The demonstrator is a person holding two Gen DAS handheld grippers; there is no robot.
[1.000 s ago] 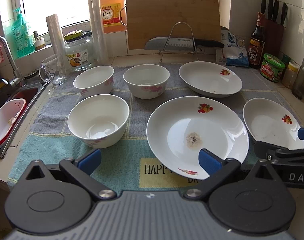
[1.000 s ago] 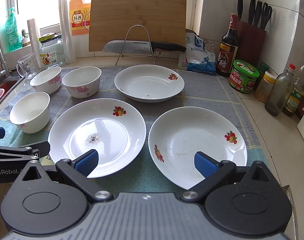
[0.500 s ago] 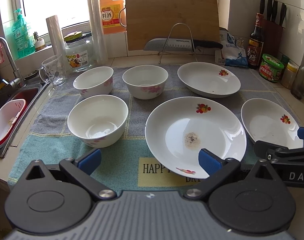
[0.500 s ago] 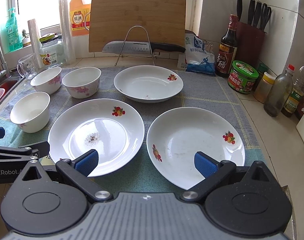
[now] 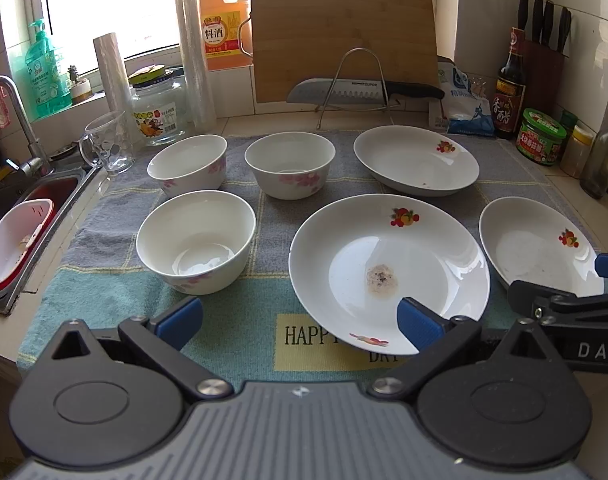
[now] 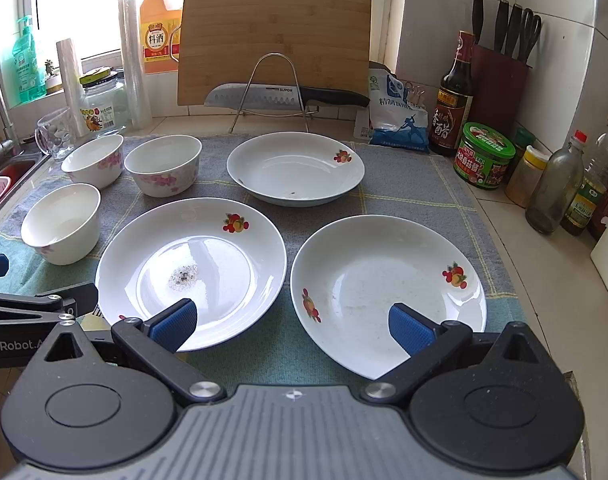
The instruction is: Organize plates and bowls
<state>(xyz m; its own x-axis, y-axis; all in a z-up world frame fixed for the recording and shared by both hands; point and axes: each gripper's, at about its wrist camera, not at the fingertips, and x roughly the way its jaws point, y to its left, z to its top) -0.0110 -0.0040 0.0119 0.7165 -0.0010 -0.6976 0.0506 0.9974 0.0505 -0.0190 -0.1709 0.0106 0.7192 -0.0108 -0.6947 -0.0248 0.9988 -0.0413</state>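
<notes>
Ahead of right gripper (image 6: 293,326), plate (image 6: 388,292)

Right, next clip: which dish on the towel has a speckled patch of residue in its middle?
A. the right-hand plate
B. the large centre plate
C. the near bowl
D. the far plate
B: the large centre plate shows a greyish speckled patch at its centre, seen in both wrist views.

We see three white floral bowls (image 5: 195,240) left on checked cloth mat (image 5: 243,332), three white fruit-print plates (image 5: 388,268) right; bamboo cutting board (image 5: 344,40) behind.
</notes>
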